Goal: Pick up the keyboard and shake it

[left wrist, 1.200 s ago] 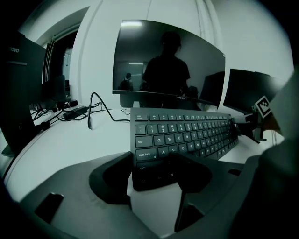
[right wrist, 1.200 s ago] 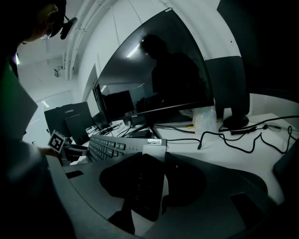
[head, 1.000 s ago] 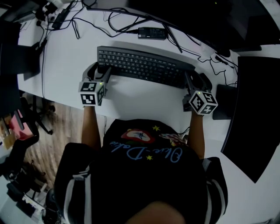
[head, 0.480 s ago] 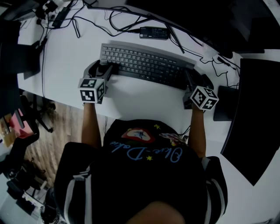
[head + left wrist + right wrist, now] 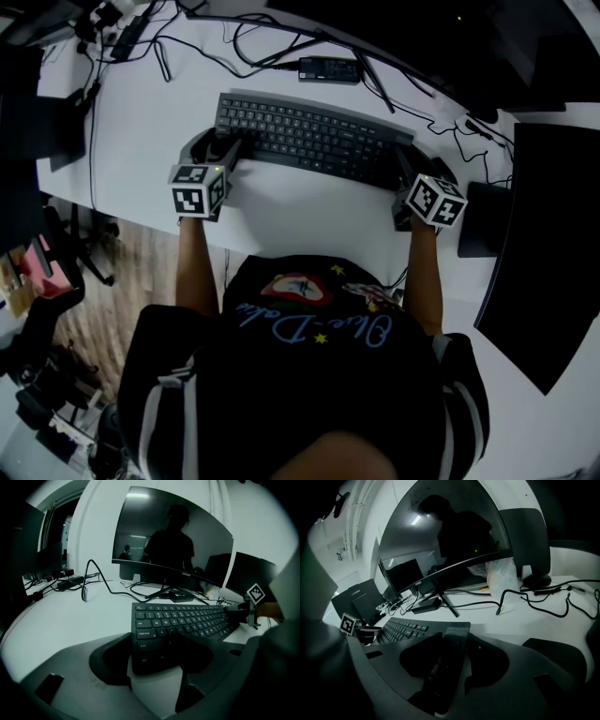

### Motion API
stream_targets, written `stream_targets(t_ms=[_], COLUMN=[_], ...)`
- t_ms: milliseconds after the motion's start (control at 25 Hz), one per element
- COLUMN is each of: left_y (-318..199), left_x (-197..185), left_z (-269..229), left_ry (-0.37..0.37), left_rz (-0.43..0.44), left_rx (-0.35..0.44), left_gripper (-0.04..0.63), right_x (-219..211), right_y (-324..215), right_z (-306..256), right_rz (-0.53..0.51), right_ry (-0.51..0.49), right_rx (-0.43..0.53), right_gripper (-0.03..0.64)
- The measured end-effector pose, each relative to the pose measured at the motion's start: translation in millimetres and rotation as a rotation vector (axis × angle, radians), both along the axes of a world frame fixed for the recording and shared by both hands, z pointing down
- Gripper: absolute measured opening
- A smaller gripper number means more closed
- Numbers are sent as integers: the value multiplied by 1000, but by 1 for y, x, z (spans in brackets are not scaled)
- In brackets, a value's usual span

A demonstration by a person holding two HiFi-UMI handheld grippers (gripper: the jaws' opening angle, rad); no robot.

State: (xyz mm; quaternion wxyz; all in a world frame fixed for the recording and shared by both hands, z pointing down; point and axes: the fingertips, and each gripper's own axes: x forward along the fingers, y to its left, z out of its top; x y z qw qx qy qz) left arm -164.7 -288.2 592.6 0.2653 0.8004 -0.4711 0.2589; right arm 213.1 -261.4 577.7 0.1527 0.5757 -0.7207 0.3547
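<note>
Black full-size kbd (image 5: 309, 141), keys up, crosswise on desk, skewed, right end nearer.

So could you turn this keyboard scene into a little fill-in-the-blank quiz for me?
1. The left gripper has its fingers on the keyboard at the end with the ___ lock key.
2. The keyboard is ___ in colour.
3. The desk below it is ___.
4. Behind the keyboard stands a wide, dark ___.
Missing words: caps; black; white; monitor.
</note>
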Motion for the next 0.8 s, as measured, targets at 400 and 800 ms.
stream_targets(t_ms=[400,800], left_y=[-1,-4], left_x=[0,-2], left_z=[0,-53], left_ry=[-3,61], left_rz=[-9,-84], left_rx=[20,226], left_gripper=[250,96], right_x=[2,20], right_y=[-2,5], right_z=[0,-49], right_rz=[-38,101], right_ry=[121,138], right_rx=[54,165], right_gripper=[158,101])
